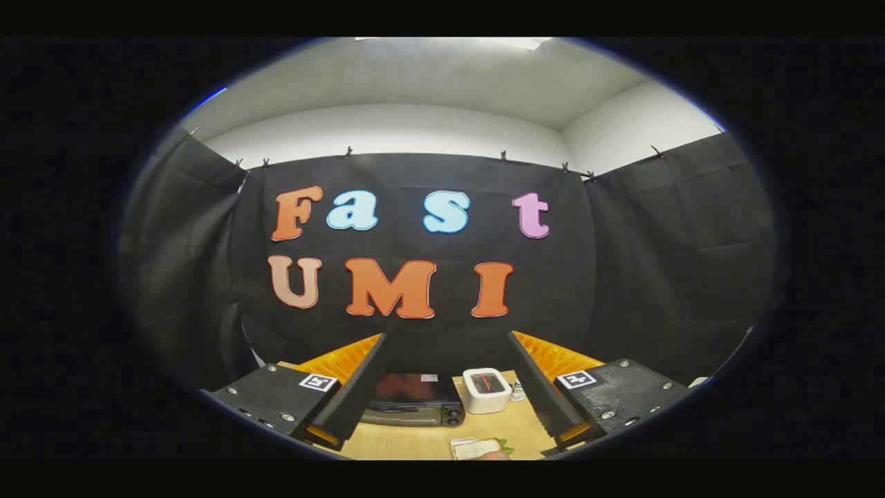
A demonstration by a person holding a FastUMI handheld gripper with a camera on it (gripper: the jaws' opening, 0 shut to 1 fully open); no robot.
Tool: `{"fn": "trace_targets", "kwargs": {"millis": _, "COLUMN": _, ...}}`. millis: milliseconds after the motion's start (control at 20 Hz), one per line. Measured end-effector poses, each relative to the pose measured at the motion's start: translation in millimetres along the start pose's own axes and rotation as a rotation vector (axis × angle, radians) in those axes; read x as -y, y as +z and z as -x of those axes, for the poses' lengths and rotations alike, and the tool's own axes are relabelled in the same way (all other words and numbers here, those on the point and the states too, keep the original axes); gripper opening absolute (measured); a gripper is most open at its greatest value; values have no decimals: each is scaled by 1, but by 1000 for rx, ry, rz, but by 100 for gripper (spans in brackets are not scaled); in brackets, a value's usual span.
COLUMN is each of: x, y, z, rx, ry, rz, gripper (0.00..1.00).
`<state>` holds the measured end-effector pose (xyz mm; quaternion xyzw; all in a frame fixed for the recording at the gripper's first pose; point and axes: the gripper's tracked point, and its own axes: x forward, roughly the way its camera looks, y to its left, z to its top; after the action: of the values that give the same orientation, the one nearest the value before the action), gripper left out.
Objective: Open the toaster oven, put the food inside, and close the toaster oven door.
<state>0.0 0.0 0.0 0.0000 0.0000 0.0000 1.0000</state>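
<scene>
The gripper (pixel 446 342) is held above a light wooden table (pixel 408 443) with its fingers spread wide apart and nothing grasped between them. The dark, boxy toaster oven with a glass front door (pixel 415 400) is seen beyond the fingers, standing on the table with its door closed, and a small white rectangular toaster (pixel 487 390) stands just beside it. The food, a pale slice on a small plate (pixel 478 448), lies on the table nearer the gripper, apart from the oven.
</scene>
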Motion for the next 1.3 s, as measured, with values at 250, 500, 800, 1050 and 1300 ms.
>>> {"fn": "trace_targets", "kwargs": {"millis": 250, "x": -12, "y": -1, "z": 3, "rx": 5, "ry": 13, "rz": 5, "gripper": 99}}
{"fn": "trace_targets", "kwargs": {"millis": 500, "x": -13, "y": -3, "z": 3, "rx": 2, "ry": 8, "rz": 10, "gripper": 99}}
{"fn": "trace_targets", "kwargs": {"millis": 800, "x": -23, "y": -17, "z": -5, "rx": -17, "ry": 16, "rz": 8, "gripper": 99}}
{"fn": "trace_targets", "kwargs": {"millis": 1050, "x": -45, "y": -72, "z": -34, "rx": -107, "ry": 42, "rz": 18, "gripper": 99}}
{"fn": "trace_targets", "kwargs": {"millis": 1300, "x": -76, "y": -142, "z": -78, "rx": -222, "ry": 89, "rz": 16, "gripper": 100}}
